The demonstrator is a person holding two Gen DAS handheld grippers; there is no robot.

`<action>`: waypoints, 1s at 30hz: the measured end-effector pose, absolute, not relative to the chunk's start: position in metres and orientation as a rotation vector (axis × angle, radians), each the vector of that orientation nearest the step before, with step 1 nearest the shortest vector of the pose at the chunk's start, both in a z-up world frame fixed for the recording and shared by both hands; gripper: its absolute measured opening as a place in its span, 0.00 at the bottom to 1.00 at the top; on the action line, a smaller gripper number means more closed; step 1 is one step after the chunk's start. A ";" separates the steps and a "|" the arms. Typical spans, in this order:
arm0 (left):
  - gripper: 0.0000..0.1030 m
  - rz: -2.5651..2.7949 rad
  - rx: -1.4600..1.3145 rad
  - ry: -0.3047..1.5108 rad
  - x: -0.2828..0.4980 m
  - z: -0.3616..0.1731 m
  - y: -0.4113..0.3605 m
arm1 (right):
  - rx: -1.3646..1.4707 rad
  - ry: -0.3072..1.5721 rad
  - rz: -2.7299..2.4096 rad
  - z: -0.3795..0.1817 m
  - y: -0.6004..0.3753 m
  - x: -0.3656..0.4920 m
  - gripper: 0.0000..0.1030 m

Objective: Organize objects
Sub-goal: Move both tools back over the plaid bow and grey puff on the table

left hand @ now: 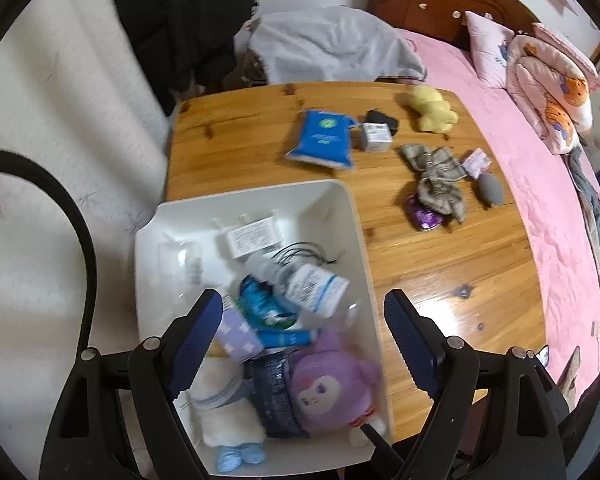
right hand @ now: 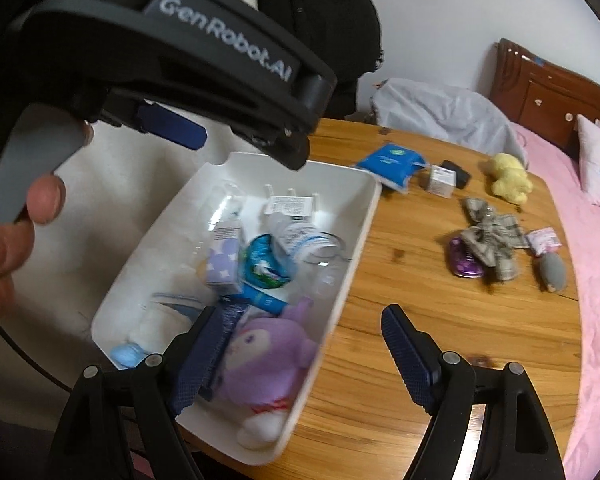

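Left wrist view, wooden table (left hand: pixel 440 264), white bin (left hand: pixel 152 264), pink bed (left hand: pixel 540 184)

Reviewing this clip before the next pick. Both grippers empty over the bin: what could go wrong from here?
1. The white bin is already piled high; the clear bottle lies loosely on top and could roll out when more goes in.
2. The left gripper and right gripper hang close together, so they may collide.
3. The plaid cloth covers part of the purple item; a grab might drag both.
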State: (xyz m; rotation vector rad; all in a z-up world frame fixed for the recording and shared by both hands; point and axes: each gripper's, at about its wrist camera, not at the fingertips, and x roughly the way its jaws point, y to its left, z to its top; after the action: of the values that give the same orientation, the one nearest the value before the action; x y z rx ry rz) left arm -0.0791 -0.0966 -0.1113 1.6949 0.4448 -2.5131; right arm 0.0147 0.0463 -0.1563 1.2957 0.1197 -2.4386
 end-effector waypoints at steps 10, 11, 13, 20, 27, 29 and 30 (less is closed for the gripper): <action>0.83 -2.623 1.759 0.401 -0.129 -0.089 -0.037 | 1.380 -0.008 -2.551 -0.155 0.129 -0.001 0.80; 0.83 -2.636 1.762 0.392 -0.136 -0.086 -0.030 | 1.392 -0.027 -2.563 -0.156 0.139 -0.004 0.80; 0.83 -2.655 1.775 0.380 -0.150 -0.083 -0.017 | 1.420 -0.071 -2.591 -0.157 0.162 -0.012 0.80; 0.83 -2.678 1.847 0.358 -0.201 -0.081 0.029 | 1.472 -0.188 -2.684 -0.165 0.236 -0.042 0.80; 0.83 -2.686 1.886 0.331 -0.250 -0.089 0.068 | 1.508 -0.209 -2.753 -0.180 0.297 -0.078 0.80; 0.83 -2.677 1.893 0.333 -0.264 -0.093 0.074 | 1.519 -0.209 -2.763 -0.184 0.309 -0.087 0.80; 0.83 -2.672 1.895 0.333 -0.268 -0.096 0.076 | 1.521 -0.211 -2.767 -0.185 0.314 -0.091 0.80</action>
State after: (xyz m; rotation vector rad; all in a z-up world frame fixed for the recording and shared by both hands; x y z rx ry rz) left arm -0.2681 0.0760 -0.0959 1.8948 0.3326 -2.6719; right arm -0.0912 0.3139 -0.1854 1.5214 -0.2113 -2.7673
